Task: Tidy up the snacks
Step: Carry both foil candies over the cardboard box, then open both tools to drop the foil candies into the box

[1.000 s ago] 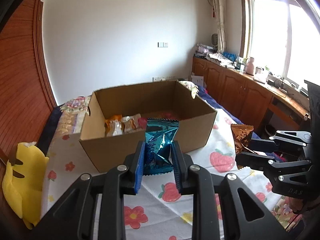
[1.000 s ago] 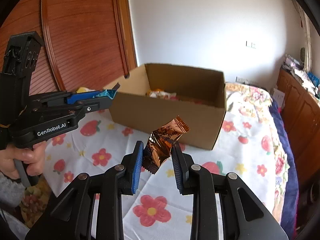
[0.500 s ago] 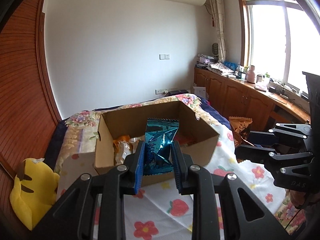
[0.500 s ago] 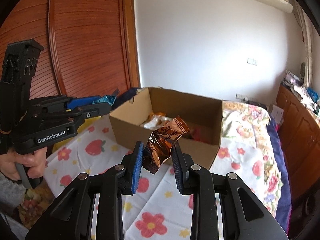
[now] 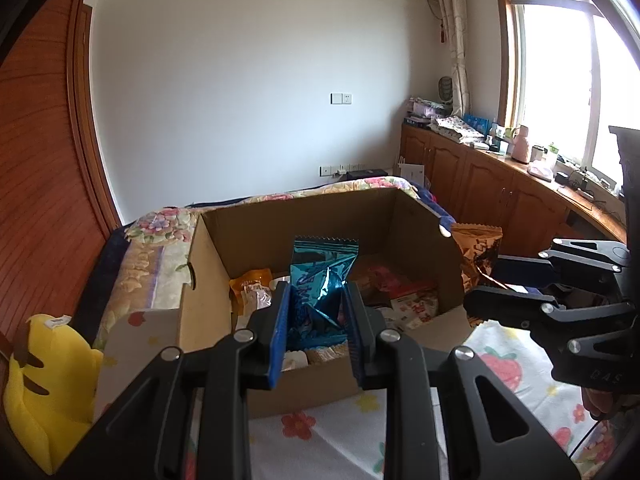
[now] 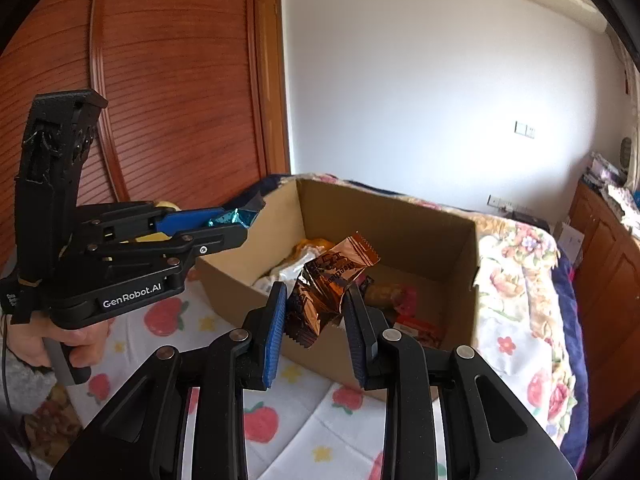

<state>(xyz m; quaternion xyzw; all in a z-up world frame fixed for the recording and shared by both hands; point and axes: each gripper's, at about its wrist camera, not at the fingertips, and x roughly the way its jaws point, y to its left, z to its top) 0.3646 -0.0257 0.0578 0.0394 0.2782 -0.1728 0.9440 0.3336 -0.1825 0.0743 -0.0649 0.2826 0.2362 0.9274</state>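
- Right, your left claw point(image 5: 316, 312) is clamped nearly shut on the blue packet point(image 5: 320, 280), which stands upright between the pads, top edge free.
- Your right claw point(image 6: 316, 312) is pinched on the brown packet point(image 6: 328, 284), tilted, gripped low on its body; the jaws are only partly closed because the packet fills them.
- Both packets are up in the air over the box point(image 5: 200, 300), likely so you can drop them straight in.
- In the left view the blue packet sits over the box's near half; in the right view the brown one is just past the near wall.
- The box stands open on the bed point(image 6: 516, 320), flaps down, on a strawberry-print sheet.
- Inside: an orange packet point(image 5: 250, 284), white wrappers, something red-pink point(image 6: 406, 298); the bottom is loosely covered, with room left.
- A yellow plush point(image 5: 44, 392) lies left of the box, not a snack.
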